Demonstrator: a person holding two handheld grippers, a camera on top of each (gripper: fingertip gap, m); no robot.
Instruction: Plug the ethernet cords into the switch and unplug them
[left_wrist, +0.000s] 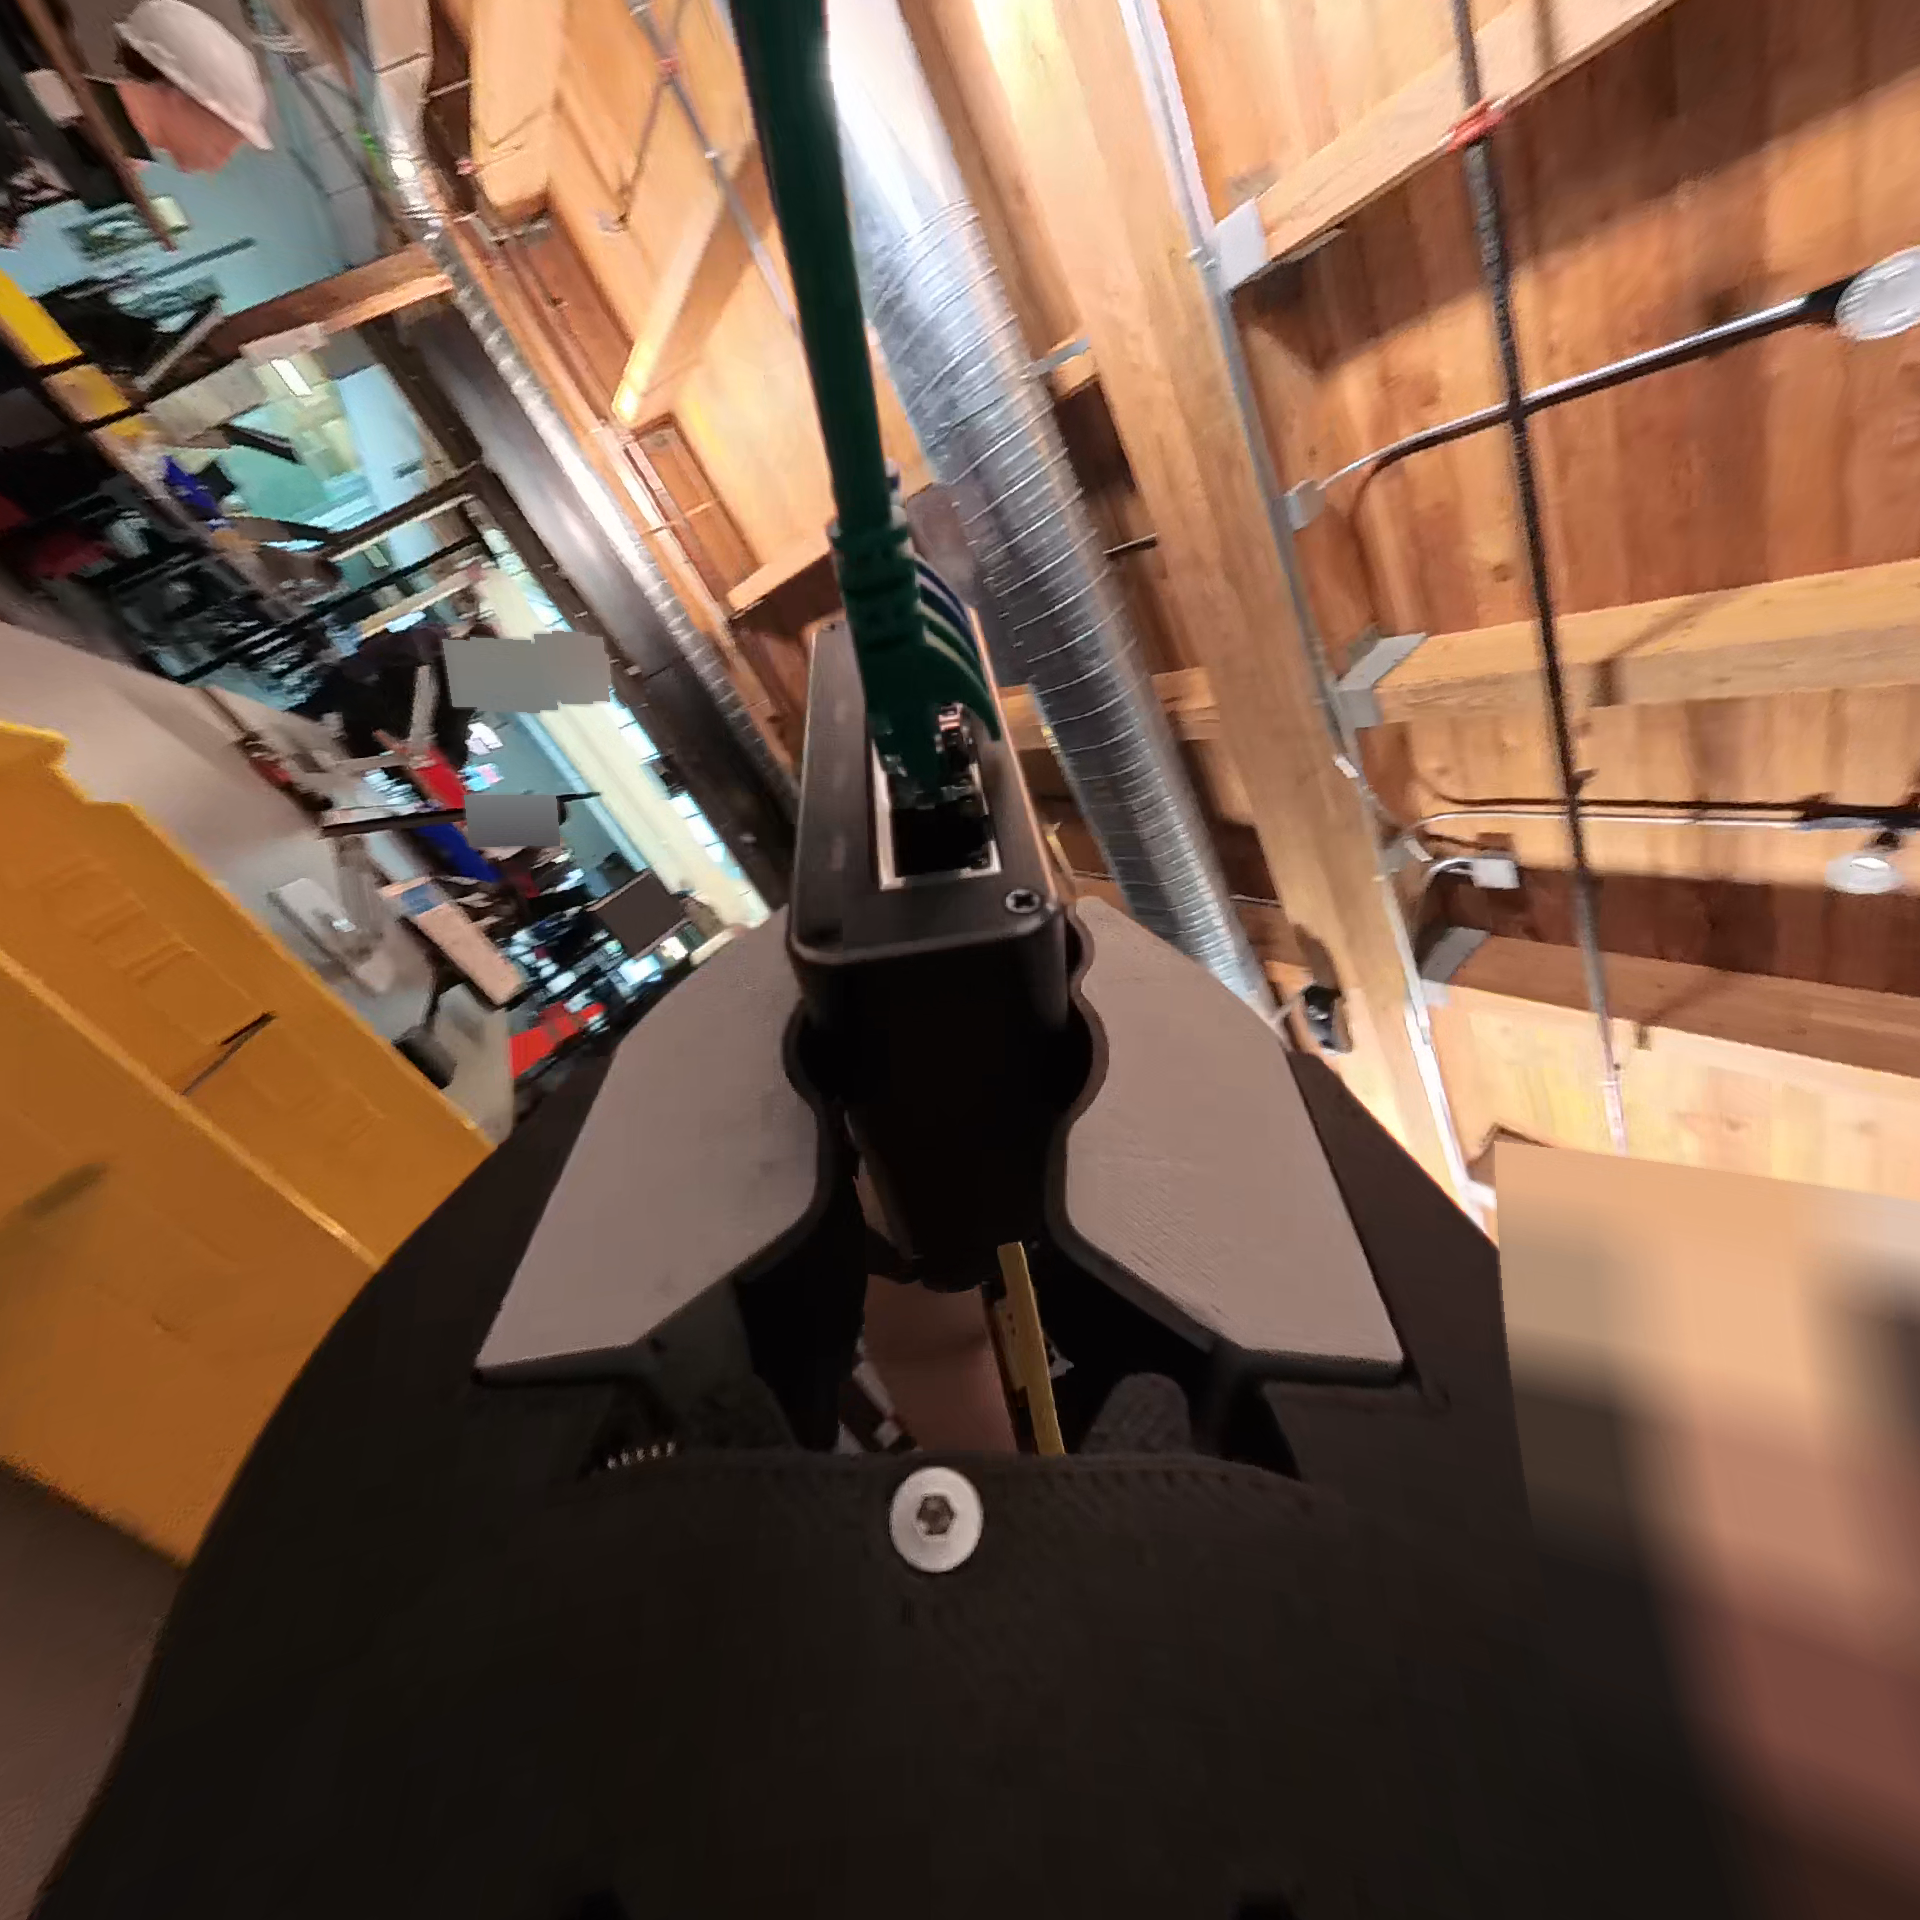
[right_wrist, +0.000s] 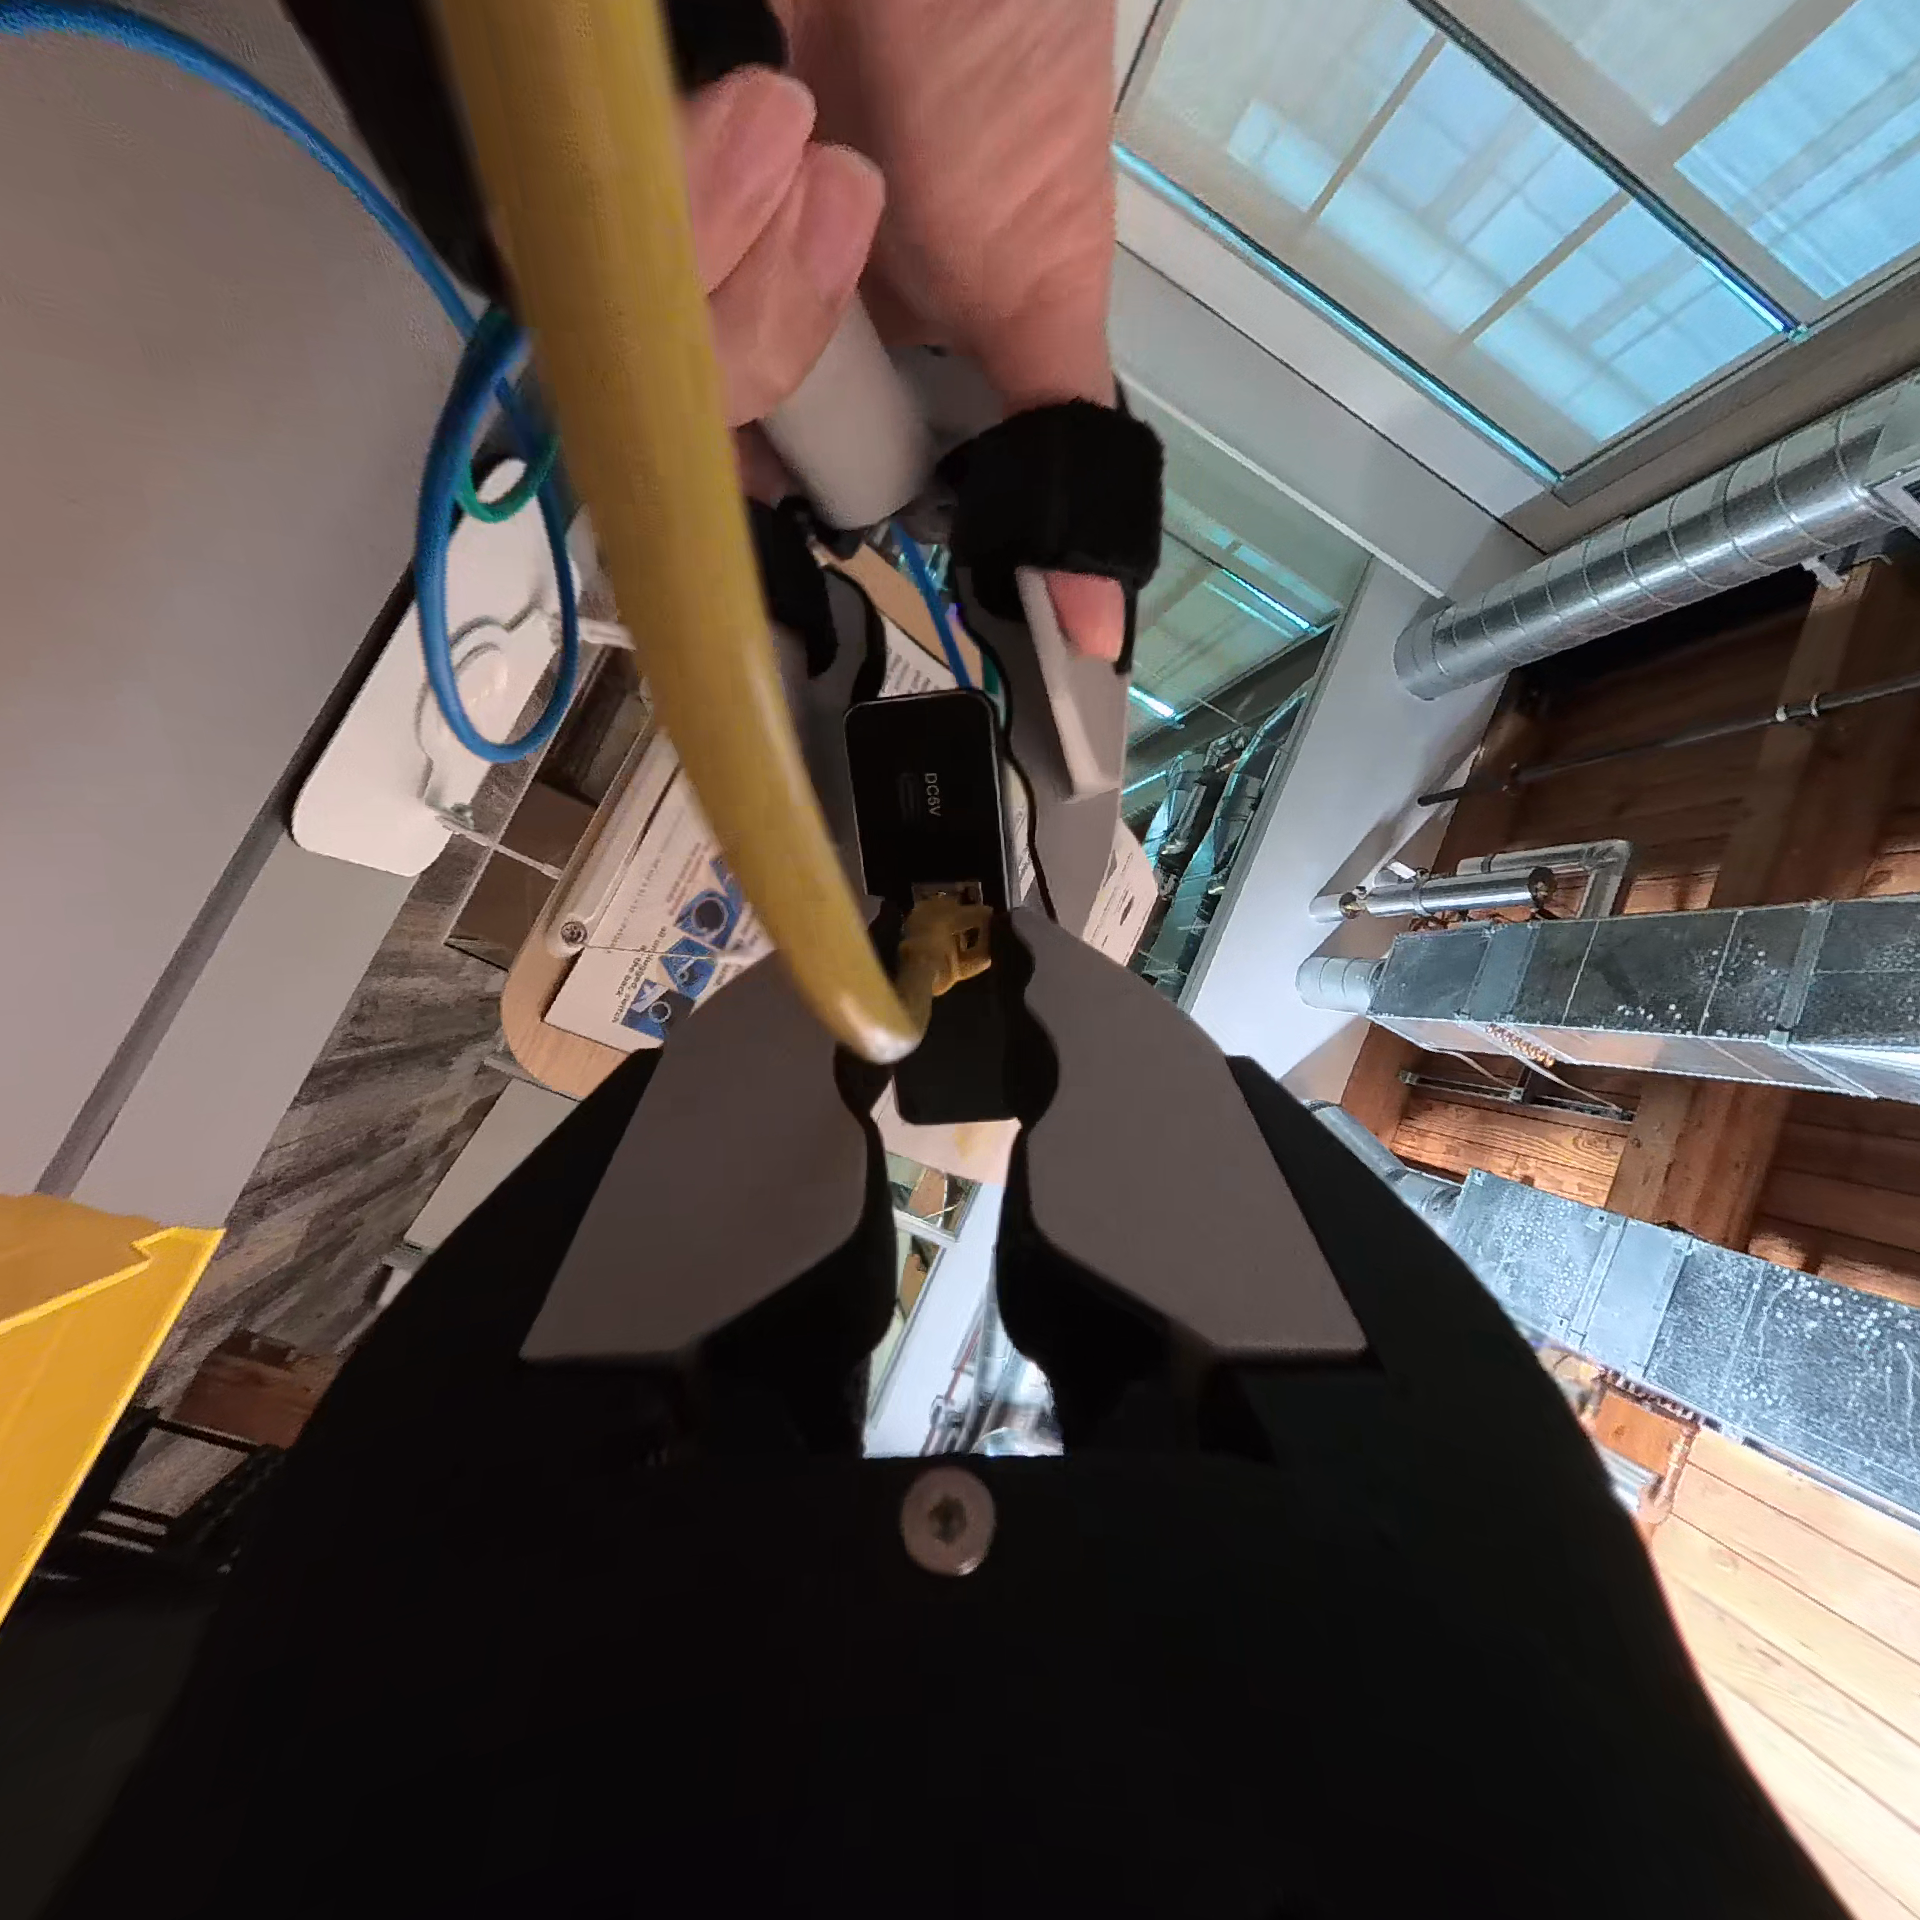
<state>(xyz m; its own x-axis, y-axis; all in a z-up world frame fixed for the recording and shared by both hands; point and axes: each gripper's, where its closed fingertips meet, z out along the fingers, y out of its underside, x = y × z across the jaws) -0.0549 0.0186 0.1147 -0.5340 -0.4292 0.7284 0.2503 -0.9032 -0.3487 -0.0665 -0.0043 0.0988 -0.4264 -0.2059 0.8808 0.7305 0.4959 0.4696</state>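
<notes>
My left gripper (left_wrist: 930, 935) is shut on the black switch (left_wrist: 914, 997) and holds it up with its port side towards the camera. A green ethernet cord (left_wrist: 878, 623) is plugged into one port; more plugs sit behind it, and the nearest port (left_wrist: 940, 847) is empty. In the right wrist view my right gripper (right_wrist: 914, 956) is closed around the plug (right_wrist: 940, 945) of a yellow cord (right_wrist: 644, 468), right at a port on the switch (right_wrist: 925, 800). The yellow cord bends sharply up from the plug. A bit of it shows under the switch in the left wrist view (left_wrist: 1029, 1351).
A person's hand (right_wrist: 935, 208) holds the left gripper's handle above the switch. Loose blue (right_wrist: 436, 582) and green (right_wrist: 499, 504) cords loop beside a white wall plate (right_wrist: 364, 779). A yellow bin (left_wrist: 156, 1039) stands to the left. Wooden beams and a metal duct (left_wrist: 997, 520) are overhead. My two grippers' fingertips are within a few centimetres of each other.
</notes>
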